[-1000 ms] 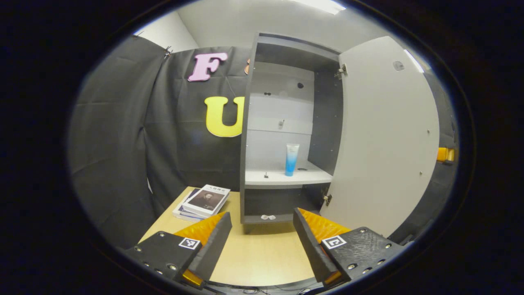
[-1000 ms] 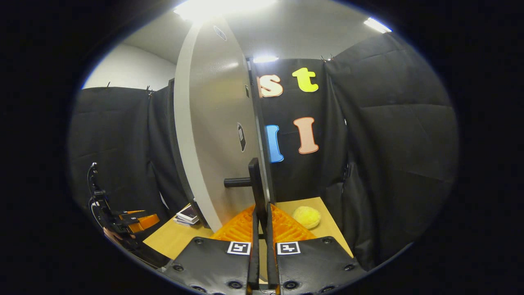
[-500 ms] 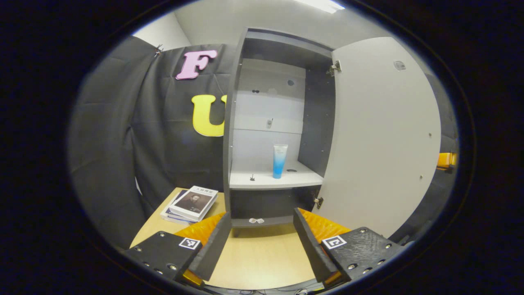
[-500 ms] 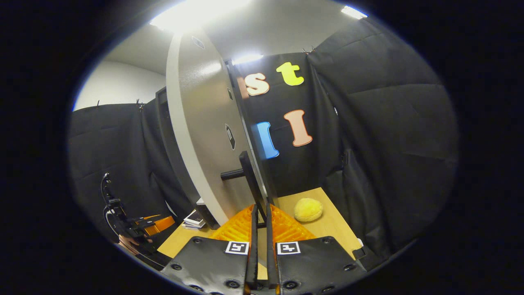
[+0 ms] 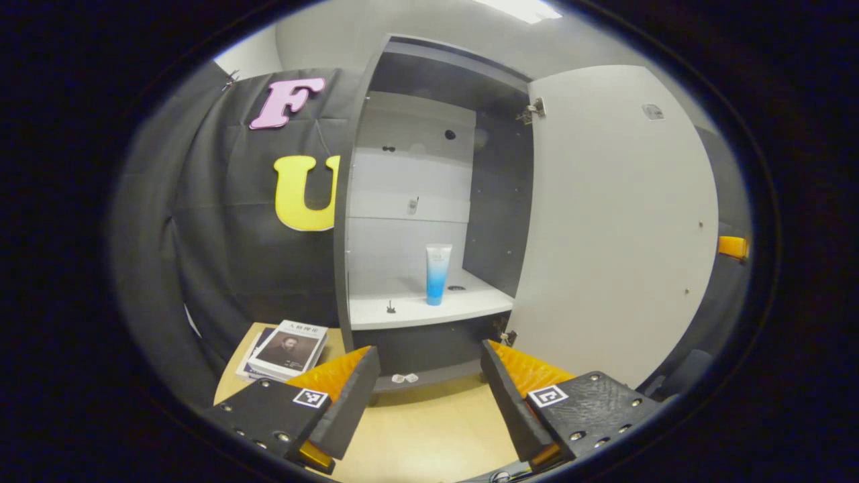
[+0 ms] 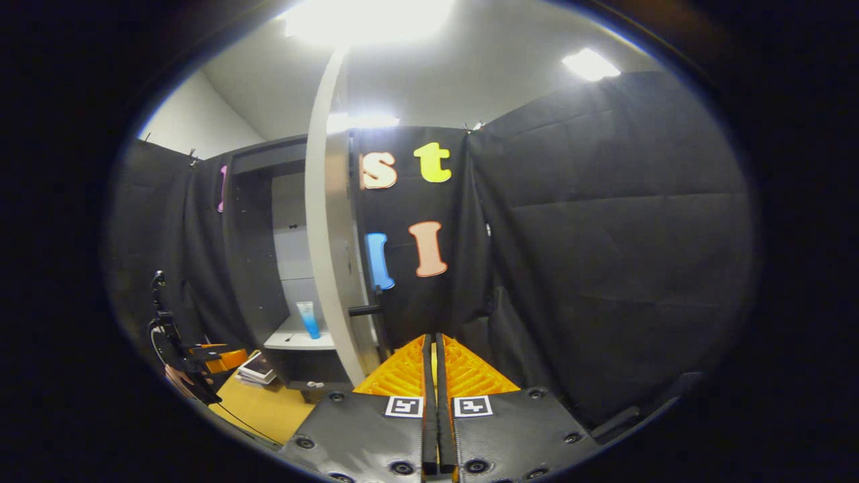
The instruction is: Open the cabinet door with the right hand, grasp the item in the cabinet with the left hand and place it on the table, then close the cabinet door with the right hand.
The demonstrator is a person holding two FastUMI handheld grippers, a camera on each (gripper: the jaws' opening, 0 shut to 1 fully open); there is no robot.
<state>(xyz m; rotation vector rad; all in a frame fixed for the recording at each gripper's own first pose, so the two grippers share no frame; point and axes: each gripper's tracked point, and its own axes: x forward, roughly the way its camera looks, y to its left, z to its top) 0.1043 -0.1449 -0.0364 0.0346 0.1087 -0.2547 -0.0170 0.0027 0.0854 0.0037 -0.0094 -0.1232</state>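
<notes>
Cabinet point(image 5: 429, 201), door point(image 5: 617, 221) swung wide to the right, one blue-and-white tube point(image 5: 437, 274) upright on its pale shelf point(image 5: 429, 310), well beyond the left gripper point(image 5: 429, 396), whose fingers stand spread apart over the wooden table point(image 5: 423, 436). Books point(image 5: 288, 347), stacked on the table's far left beside the cabinet. Right gripper point(image 6: 433, 376), fingers pressed together on nothing, near the door's edge and apart from its dark handle point(image 6: 366, 310); the left gripper and its hand show low at left.

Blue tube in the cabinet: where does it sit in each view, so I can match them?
Left gripper view: blue tube upright on the white shelf, centre of picture.
Right gripper view: blue tube small, lower left, inside the cabinet.
Shared landmark: the open cabinet door.
</notes>
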